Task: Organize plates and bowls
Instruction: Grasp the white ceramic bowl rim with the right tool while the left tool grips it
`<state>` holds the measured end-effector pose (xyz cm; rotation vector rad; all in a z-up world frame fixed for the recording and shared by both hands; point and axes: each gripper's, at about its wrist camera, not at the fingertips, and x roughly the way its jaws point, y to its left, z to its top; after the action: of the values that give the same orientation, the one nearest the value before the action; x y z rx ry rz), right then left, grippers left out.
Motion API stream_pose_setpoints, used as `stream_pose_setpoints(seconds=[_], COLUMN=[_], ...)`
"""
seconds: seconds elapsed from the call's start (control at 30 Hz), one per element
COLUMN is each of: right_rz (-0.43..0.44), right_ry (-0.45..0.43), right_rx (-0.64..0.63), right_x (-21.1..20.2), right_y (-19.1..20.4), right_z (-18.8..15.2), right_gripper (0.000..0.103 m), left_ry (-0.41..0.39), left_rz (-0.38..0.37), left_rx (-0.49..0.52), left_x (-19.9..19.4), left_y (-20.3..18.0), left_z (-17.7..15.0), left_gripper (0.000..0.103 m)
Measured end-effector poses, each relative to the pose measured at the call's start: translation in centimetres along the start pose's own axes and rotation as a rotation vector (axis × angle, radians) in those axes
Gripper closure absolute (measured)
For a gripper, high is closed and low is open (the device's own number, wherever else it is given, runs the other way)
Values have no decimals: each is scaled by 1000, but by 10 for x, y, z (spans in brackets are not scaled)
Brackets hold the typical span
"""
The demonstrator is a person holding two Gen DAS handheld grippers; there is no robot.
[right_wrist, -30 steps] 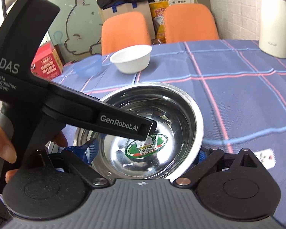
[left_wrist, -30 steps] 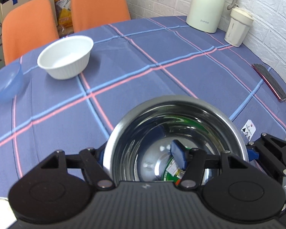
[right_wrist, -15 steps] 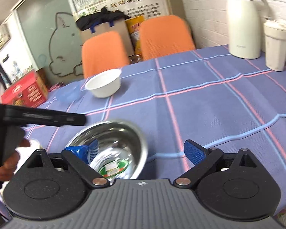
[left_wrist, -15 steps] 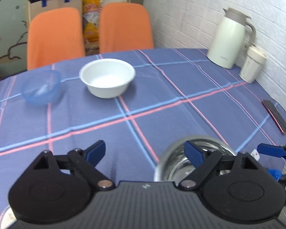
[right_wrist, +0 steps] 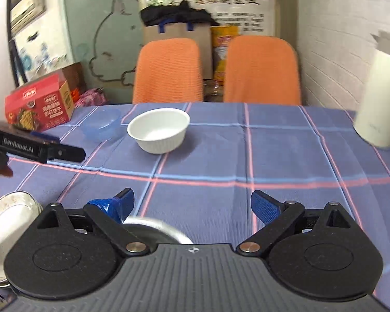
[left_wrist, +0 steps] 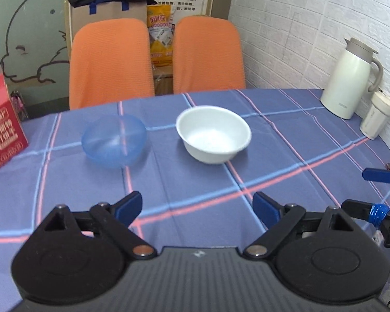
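Going left to right from where we're looking: the red carton [left_wrist: 2, 127] sits at the far left edge of the worktop [left_wrist: 195, 182], then the see-through blue bowl [left_wrist: 114, 140], then the white bowl [left_wrist: 213, 134] just beside it — the two aren't touching. Both stand upright on the plaid cloth, in front of the two orange chairs [left_wrist: 111, 59]. Over on the right by the brick wall we've got the cream jug [left_wrist: 349, 78] with a small lidded cup [left_wrist: 377, 115] next to it.

Our left gripper [left_wrist: 197, 205] has its fingers spread wide with nothing between them, hanging over bare cloth well short of the bowls. The right gripper [right_wrist: 192, 202] is the same — fingers spread, holding nothing. Right under it, the rim of the steel bowl [right_wrist: 156, 227] peeks out by the left finger, and a stack of metal plates [right_wrist: 5, 223] sits at the near left edge.
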<state>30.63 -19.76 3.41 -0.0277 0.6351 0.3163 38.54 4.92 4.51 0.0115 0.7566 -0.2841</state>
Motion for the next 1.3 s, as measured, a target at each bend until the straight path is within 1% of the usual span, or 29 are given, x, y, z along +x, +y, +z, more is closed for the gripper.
stream_pose_setpoints(seconds=[0.1,0.13,0.2,0.3,0.37,0.47,0.6,0.77,0.83,0.97,1.03,1.07,1.1,1.17,1.23,1.3], right_rz=[7,11,26,60,86,117,149,176,194,197,214,225,235,236,236,233], right_ry=[4,2,8,45,86,147,181,189,193,161,144,136,128,118,94,76], right_rx=[-64,-83,-119,-159,-175,-193,-215,-245,-277,-377,-392,-387,-378,-369,-374,-376], right_x=[20,28,46,77,100,126,147,159,162,163,162,162,162,166,166,163], right_y=[-3,-4,-4,-3,-3,-4,-2,6,13,29,30,29,27,25,27,31], right_z=[27,36,48,58,60,57,56,59,57,54,54,54,54,54,50,49], right_gripper=[19,19,19,19,19,19,19,19,19,19,19,21,21,22,23,22], left_ry=[-22,-32,-33,3,51,115,148,171,175,178,185,183,184,175,174,180], left_rz=[-7,-22,-76,-146,-165,-159,-163,-154,-149,-137,-133,-130,-129,-115,-116,-109], left_rx=[11,7,-4,-49,-77,-92,-83,-62,-45,-28,-27,-24,-19,-2,10,7], left_x=[10,16,31,64,92,130,159,179,183,190,193,194,195,194,192,190], left_y=[11,14,20,27,29,32,33,30,27,23,23,22,22,20,20,22], left_z=[33,46,69,93,101,105,107,104,102,100,98,97,96,95,95,95], left_gripper=[13,12,12,12,12,12,12,13,13,13,14,18,25,50,54,54])
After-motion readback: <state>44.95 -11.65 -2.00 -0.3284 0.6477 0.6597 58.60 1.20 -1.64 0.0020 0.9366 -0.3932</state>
